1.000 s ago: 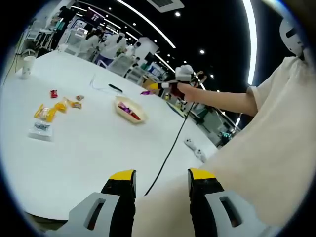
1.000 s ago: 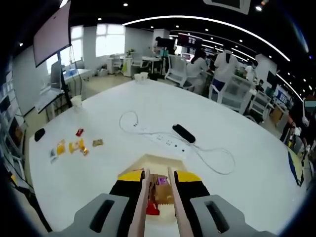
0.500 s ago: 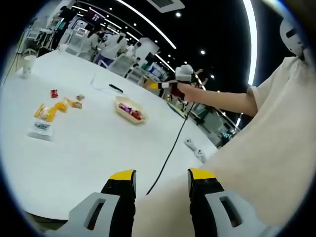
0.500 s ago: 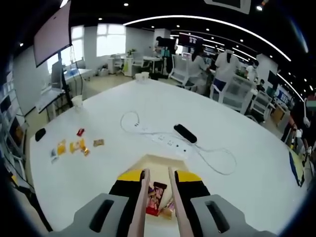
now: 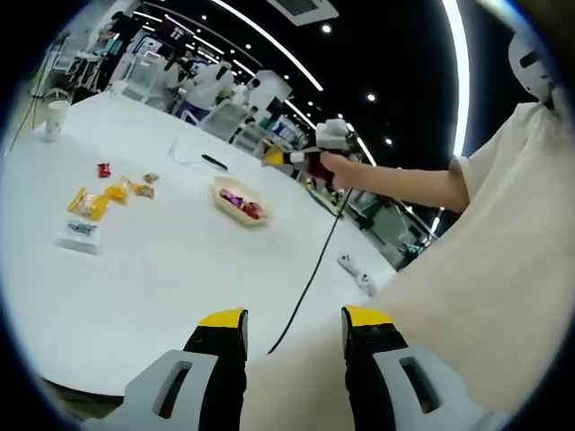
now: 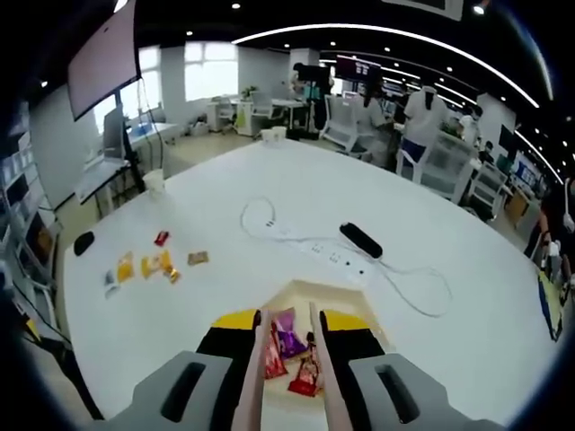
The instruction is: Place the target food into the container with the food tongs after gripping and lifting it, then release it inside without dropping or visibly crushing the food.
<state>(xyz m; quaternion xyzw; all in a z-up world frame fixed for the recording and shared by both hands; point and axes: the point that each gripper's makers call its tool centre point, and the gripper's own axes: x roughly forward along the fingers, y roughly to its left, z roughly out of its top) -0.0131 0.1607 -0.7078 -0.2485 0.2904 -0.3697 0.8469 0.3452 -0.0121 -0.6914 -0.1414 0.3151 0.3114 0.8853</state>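
My right hand-held gripper clamps the food tongs, their tips parted over the container on the white tabletop — wrapped snacks lie inside it — while my left hand-held gripper hangs wide open, empty, at the near edge.

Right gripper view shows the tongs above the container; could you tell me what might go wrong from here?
1. The tongs in the right tool hang just above the packets; pulling away low might drag one over the container rim.
2. The power strip and its cable lie just beyond the container; a forward sweep could snag them.
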